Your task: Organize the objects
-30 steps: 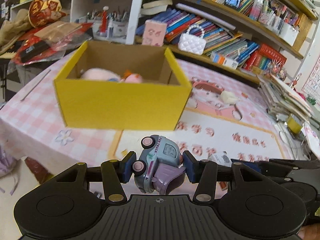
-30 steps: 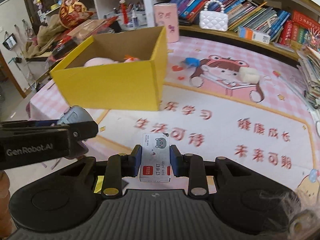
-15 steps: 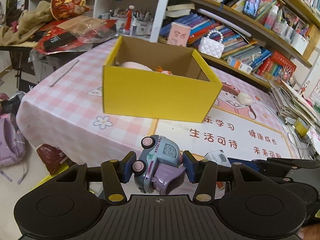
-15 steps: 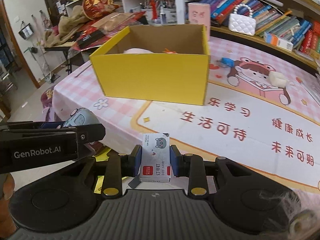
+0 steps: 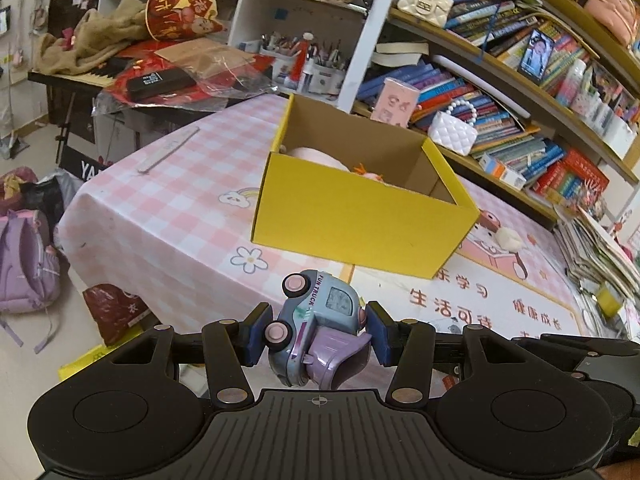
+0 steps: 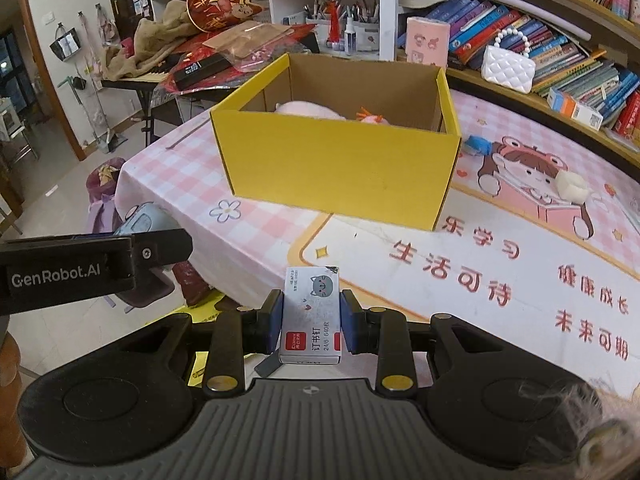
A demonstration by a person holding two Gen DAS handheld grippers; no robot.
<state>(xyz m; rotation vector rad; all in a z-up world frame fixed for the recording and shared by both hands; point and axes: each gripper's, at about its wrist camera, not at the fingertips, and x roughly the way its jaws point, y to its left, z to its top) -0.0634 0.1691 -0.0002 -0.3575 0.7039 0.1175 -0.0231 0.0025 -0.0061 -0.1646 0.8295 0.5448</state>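
Observation:
My left gripper [image 5: 316, 334] is shut on a small blue and purple toy truck [image 5: 318, 328], held in the air off the table's near edge. My right gripper [image 6: 311, 322] is shut on a small white staple box [image 6: 311, 314] with a cat face. The left gripper also shows at the left of the right wrist view [image 6: 92, 264]. An open yellow cardboard box [image 5: 360, 216] stands on the table ahead of both; it also shows in the right wrist view [image 6: 340, 172]. A pink plush [image 6: 308, 111] lies inside it.
The table has a pink checked cloth [image 5: 168, 208] and a cartoon mat [image 6: 500, 248]. A white eraser-like block [image 6: 572, 186] and a blue item [image 6: 478, 145] lie right of the box. Bookshelves [image 5: 500, 92] run behind. A purple backpack [image 5: 24, 264] sits on the floor at the left.
Both grippers have pulled back and up from the yellow box, which now looks smaller and farther away. Each still holds its object.

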